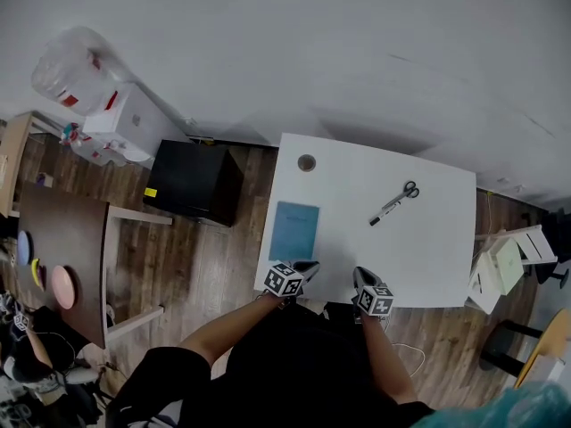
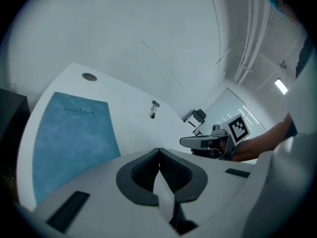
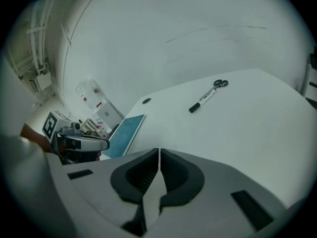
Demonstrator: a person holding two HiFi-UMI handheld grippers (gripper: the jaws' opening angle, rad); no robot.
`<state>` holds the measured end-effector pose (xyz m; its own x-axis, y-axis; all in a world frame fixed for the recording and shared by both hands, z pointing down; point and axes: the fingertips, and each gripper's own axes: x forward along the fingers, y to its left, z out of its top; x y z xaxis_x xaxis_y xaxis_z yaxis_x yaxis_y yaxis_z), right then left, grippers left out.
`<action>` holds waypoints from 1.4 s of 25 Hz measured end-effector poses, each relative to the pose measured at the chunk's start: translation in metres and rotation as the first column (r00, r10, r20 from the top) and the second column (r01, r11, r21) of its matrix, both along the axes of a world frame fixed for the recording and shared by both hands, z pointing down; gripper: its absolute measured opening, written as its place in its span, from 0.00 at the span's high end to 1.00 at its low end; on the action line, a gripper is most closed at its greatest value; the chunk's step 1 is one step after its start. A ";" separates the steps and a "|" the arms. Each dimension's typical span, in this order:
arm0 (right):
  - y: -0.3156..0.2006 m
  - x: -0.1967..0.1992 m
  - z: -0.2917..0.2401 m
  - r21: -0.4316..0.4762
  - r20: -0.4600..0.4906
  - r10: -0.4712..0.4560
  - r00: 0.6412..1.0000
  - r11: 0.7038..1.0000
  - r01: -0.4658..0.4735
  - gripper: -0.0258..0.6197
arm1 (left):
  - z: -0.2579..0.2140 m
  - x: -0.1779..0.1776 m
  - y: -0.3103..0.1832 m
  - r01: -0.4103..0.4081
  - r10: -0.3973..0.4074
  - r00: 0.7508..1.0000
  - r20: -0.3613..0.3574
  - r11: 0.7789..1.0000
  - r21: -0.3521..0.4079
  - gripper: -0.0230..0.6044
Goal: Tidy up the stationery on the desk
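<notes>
A blue notebook (image 1: pixel 294 230) lies flat near the left edge of the white desk (image 1: pixel 428 257). Toward the far right of the desk lie a pair of scissors (image 1: pixel 410 190) and, touching them, a black-capped marker (image 1: pixel 385 210). Both grippers hover at the desk's near edge, shut, with nothing between their jaws. My left gripper (image 1: pixel 308 267) is just below the notebook's near corner, and my right gripper (image 1: pixel 360 276) is beside it. In the left gripper view the notebook (image 2: pixel 74 138) lies left of the jaws (image 2: pixel 159 150). The right gripper view shows the marker (image 3: pixel 202 100) and scissors (image 3: pixel 220 84) far ahead of the jaws (image 3: pixel 159 150).
A round cable hole (image 1: pixel 307 162) sits at the desk's far left corner. Left of the desk stands a black cabinet (image 1: pixel 194 182), then a brown table (image 1: pixel 62 257). White boxes and a stool (image 1: pixel 504 266) stand at the right.
</notes>
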<state>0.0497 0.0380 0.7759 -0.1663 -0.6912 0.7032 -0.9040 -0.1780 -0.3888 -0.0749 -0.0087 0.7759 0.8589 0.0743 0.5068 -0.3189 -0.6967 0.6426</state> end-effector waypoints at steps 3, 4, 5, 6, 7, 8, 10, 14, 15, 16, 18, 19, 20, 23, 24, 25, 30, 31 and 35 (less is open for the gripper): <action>-0.007 0.039 -0.009 0.032 -0.021 -0.034 0.999 0.999 0.035 0.90 | -0.001 0.027 -0.001 0.058 -0.059 0.997 0.051 0.998 0.021 0.94; -0.008 0.053 -0.012 0.040 -0.028 -0.043 0.999 0.998 0.045 0.90 | -0.001 0.038 -0.001 0.068 -0.070 0.995 0.070 0.997 0.040 0.94; -0.008 0.066 -0.013 0.046 -0.038 -0.055 0.998 0.997 0.057 0.90 | 0.000 0.050 -0.003 0.074 -0.080 0.993 0.089 0.995 0.065 0.94; -0.008 0.078 -0.013 0.049 -0.048 -0.070 0.996 0.996 0.073 0.90 | 0.000 0.063 -0.006 0.080 -0.089 0.990 0.105 0.993 0.091 0.94; -0.009 0.088 -0.013 0.053 -0.056 -0.089 0.995 0.994 0.092 0.90 | 0.000 0.075 -0.010 0.088 -0.101 0.988 0.116 0.990 0.113 0.94; -0.009 0.098 -0.012 0.058 -0.059 -0.109 0.992 0.992 0.113 0.90 | -0.001 0.088 -0.013 0.100 -0.115 0.986 0.120 0.987 0.126 0.94; -0.011 0.117 -0.010 0.067 -0.053 -0.149 0.987 0.986 0.152 0.90 | 0.000 0.115 -0.018 0.129 -0.144 0.983 0.116 0.984 0.127 0.94; -0.029 0.155 -0.005 0.077 -0.025 -0.202 0.979 0.976 0.204 0.90 | 0.007 0.156 -0.030 0.197 -0.214 0.967 0.135 0.972 0.130 0.94; -0.034 0.163 -0.004 0.078 -0.028 -0.218 0.975 0.972 0.220 0.90 | 0.009 0.164 -0.033 0.211 -0.230 0.963 0.142 0.968 0.134 0.94; -0.040 0.172 -0.003 0.078 -0.035 -0.235 0.971 0.968 0.237 0.90 | 0.011 0.170 -0.036 0.227 -0.246 0.958 0.148 0.964 0.137 0.94; -0.051 0.187 0.000 0.069 -0.050 -0.265 0.963 0.961 0.268 0.90 | 0.016 0.180 -0.043 0.276 -0.296 0.942 0.161 0.952 0.131 0.94; -0.056 0.194 0.002 0.063 -0.051 -0.275 0.960 0.959 0.278 0.90 | 0.019 0.183 -0.046 0.307 -0.324 0.931 0.167 0.944 0.120 0.93; -0.060 0.198 0.003 0.057 -0.045 -0.280 0.959 0.958 0.283 0.90 | 0.021 0.184 -0.046 0.334 -0.349 0.921 0.173 0.936 0.109 0.93; -0.075 0.205 0.006 0.055 -0.034 -0.281 0.959 0.958 0.282 0.90 | 0.027 0.185 -0.049 0.372 -0.384 0.904 0.188 0.923 0.098 0.93; -0.082 0.207 0.006 0.057 -0.039 -0.280 0.959 0.958 0.282 0.90 | 0.029 0.186 -0.052 0.379 -0.392 0.900 0.193 0.920 0.100 0.93; -0.088 0.211 0.006 0.057 -0.046 -0.281 0.959 0.957 0.283 0.90 | 0.030 0.187 -0.054 0.387 -0.400 0.895 0.197 0.916 0.101 0.93; -0.114 0.222 0.014 0.018 -0.057 -0.323 0.945 0.946 0.325 0.90 | 0.034 0.198 -0.061 0.397 -0.407 0.892 0.196 0.914 0.086 0.93; -0.118 0.223 0.016 0.007 -0.062 -0.335 0.940 0.942 0.337 0.90 | 0.035 0.200 -0.061 0.402 -0.408 0.892 0.192 0.913 0.075 0.93; -0.127 0.225 0.023 -0.013 -0.086 -0.373 0.924 0.927 0.374 0.89 | 0.040 0.206 -0.058 0.405 -0.406 0.893 0.193 0.913 0.047 0.91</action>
